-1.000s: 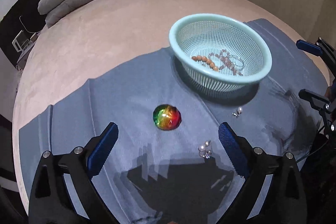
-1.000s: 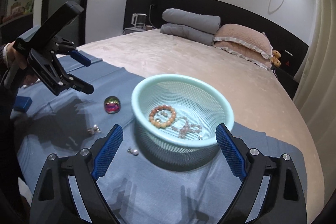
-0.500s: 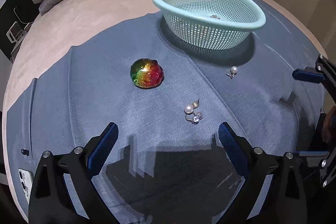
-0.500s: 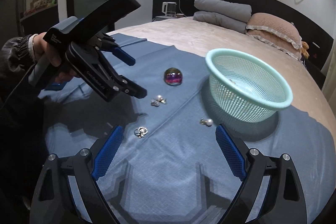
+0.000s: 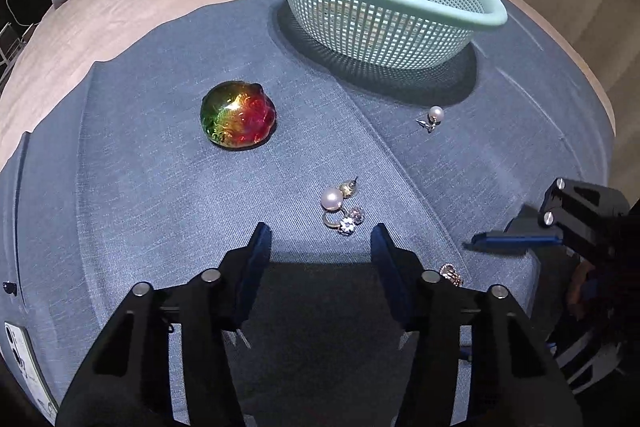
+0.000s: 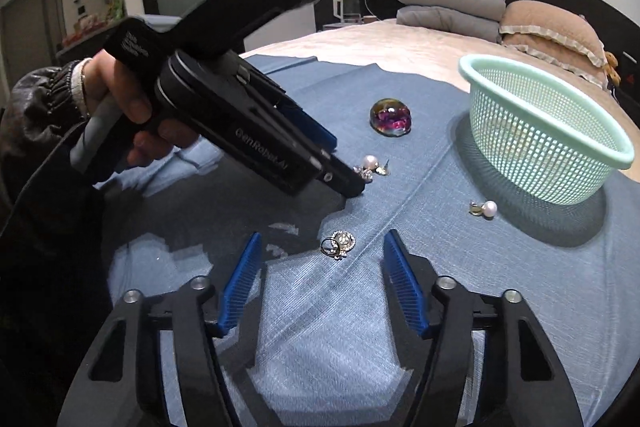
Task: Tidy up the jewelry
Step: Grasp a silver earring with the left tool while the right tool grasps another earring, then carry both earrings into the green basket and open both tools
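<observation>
A blue cloth [image 5: 160,187] on the bed carries loose jewelry. A pearl earring and ring cluster [image 5: 340,207] lies just ahead of my left gripper [image 5: 320,247], whose jaws are closing with nothing pressed between them. In the right wrist view, that left gripper [image 6: 344,183] points down at the same cluster [image 6: 372,165]. A sparkling ring [image 6: 340,245] sits just beyond my right gripper [image 6: 322,263], whose jaws are also closing and touch nothing. A mint mesh basket [image 5: 496,17] stands at the back. A single pearl earring [image 5: 432,117] lies near its shadow.
A rainbow glass dome [image 5: 238,121] rests left of the basket. The sparkling ring [image 5: 452,275] shows beside my left gripper's right finger, with the right gripper's tip [image 5: 516,239] over it. A phone [image 5: 20,359] lies at the cloth's near left corner. Pillows [image 6: 552,35] are stacked far back.
Both grippers have sunk toward the cloth and their jaws have narrowed. The right gripper swung left from the basket to the sparkling ring; the left closed in on the pearl cluster.
</observation>
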A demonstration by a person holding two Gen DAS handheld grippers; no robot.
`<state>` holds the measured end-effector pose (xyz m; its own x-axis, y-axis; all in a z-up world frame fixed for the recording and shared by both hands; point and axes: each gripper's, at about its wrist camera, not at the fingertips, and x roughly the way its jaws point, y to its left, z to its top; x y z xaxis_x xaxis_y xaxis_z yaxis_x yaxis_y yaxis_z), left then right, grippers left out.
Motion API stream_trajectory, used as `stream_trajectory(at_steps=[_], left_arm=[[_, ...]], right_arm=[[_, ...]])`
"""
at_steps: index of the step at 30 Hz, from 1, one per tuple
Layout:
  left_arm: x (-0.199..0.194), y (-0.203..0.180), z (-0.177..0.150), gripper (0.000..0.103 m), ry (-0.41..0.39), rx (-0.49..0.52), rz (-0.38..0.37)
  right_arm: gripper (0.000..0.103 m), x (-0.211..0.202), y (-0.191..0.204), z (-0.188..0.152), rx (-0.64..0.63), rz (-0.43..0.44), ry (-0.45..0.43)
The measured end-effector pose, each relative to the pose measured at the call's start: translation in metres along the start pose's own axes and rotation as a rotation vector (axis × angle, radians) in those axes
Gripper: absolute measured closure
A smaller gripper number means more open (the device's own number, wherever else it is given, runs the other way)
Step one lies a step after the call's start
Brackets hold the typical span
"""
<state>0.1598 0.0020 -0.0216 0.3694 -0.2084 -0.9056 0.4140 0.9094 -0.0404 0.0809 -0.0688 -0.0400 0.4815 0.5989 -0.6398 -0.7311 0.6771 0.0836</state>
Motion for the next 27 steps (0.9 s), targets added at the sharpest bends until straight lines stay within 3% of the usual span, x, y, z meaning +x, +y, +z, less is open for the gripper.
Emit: stream_trajectory(at_steps=[9, 19, 27], left_arm=[[0.001, -0.016, -0.001, 0.096, -0.018, 0.054, -0.013], [-0.010, -0.014, -0.009, 0.097, -0.019, 0.058, -0.010], [-0.029, -0.011, -0.016, 0.096, -0.026, 0.048, -0.010]], right_arm=[[0.091, 0.007, -0.012, -0.002, 0.069, -0.040, 0.034], [0.093, -0.011, -0.017, -0.007, 0.068, -0.065, 0.036], [0.093, -0.059, -0.044, -0.013, 0.143, -0.186, -0.040]])
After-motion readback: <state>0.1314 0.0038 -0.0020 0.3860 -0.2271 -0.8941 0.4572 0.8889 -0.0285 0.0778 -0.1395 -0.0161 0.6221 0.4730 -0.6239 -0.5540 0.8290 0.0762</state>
